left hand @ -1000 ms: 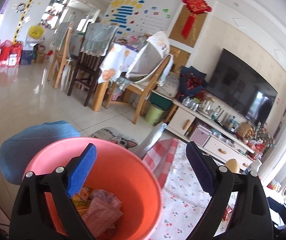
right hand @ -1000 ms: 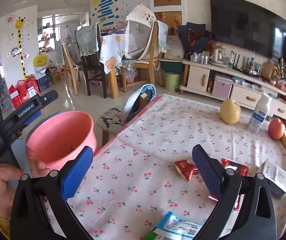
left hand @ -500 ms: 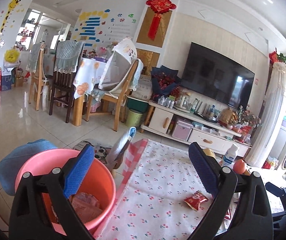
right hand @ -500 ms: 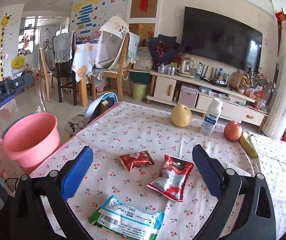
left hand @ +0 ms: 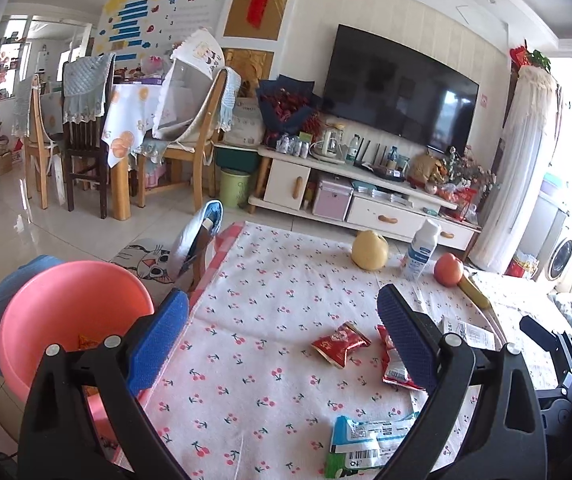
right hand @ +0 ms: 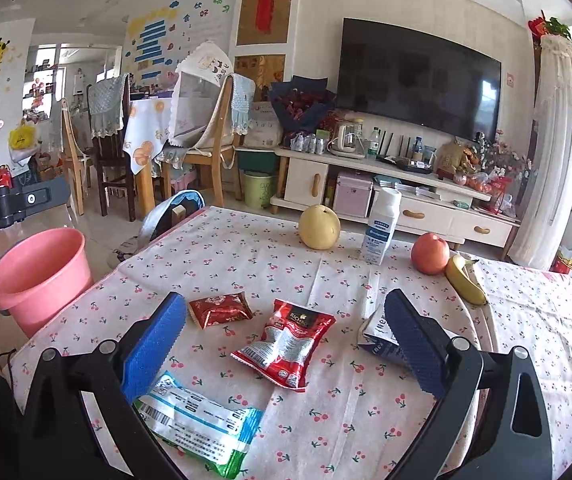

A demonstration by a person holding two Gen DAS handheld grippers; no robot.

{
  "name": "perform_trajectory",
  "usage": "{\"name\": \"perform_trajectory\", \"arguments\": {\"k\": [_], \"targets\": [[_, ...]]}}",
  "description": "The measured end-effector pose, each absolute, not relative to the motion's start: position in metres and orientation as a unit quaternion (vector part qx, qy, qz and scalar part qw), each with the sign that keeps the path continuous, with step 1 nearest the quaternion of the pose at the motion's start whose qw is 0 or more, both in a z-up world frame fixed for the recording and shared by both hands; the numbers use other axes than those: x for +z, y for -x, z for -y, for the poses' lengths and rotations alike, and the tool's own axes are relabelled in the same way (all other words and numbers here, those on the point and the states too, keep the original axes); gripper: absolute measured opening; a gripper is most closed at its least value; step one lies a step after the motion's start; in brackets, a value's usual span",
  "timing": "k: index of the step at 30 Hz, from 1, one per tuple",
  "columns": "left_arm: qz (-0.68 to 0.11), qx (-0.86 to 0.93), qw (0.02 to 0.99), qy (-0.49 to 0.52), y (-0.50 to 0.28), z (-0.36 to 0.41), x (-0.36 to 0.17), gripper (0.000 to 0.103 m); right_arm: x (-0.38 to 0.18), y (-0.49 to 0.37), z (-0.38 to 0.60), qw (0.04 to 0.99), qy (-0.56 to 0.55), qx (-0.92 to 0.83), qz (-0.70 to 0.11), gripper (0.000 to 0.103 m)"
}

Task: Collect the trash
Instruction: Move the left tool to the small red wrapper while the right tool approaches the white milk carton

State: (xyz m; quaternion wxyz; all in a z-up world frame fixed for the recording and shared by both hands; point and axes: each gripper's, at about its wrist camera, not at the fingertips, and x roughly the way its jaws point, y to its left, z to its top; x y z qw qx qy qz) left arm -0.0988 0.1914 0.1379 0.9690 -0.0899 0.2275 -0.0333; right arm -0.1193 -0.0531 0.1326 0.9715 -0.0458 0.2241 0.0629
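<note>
So I'm between pickups right now: both claws empty, my right gripper (right hand: 284, 336) with its jaws wide apart over the table, my left gripper (left hand: 282, 332) just as open off to the side. Nearest to my right claw is the green-and-white wrapper (right hand: 202, 426), lying flat on the cherry-print tablecloth (right hand: 365, 412) just under and touching my left pad in the view, so I'd guess that's the next grab. It calls for dropping down and a little left, then pinching a thin flat film, which probably wants an edge or a crinkle to bite on. A bit further out, right between my pads, sits the red-and-white snack bag (right hand: 286, 344), and beside it to the left the small red packet (right hand: 220, 311). A blue-and-white carton (right hand: 377, 334) is half hidden behind my right pad. The pink bucket (right hand: 40, 272) is off the table's left edge, well apart from my right claw but close by the left one, with some wrappers already inside going by the left view. Far end has a pear (right hand: 319, 227), a white bottle (right hand: 381, 226), an apple (right hand: 429, 253) and a banana (right hand: 463, 279), not trash I reckon.
</note>
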Motion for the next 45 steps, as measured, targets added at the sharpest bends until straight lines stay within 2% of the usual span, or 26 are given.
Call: {"name": "perform_trajectory", "arguments": {"k": [12, 24, 36, 45], "targets": [[-0.283, -0.067, 0.956, 0.036, 0.087, -0.128, 0.117, 0.096, 0.118, 0.111, 0.098, 0.972, 0.045, 0.029, -0.230, 0.098], [-0.330, -0.084, 0.940, -0.022, 0.070, -0.071, 0.090, 0.096, 0.092, 0.080, 0.147, 0.956, 0.012, -0.007, -0.293, 0.098], [-0.351, -0.094, 0.929, -0.062, 0.056, -0.036, 0.077, 0.096, 0.071, 0.060, 0.174, 0.943, -0.009, -0.016, -0.331, 0.098], [-0.365, -0.072, 0.926, -0.068, 0.034, -0.040, 0.070, 0.096, 0.062, 0.044, 0.179, 0.934, -0.027, 0.012, -0.355, 0.098]]}}
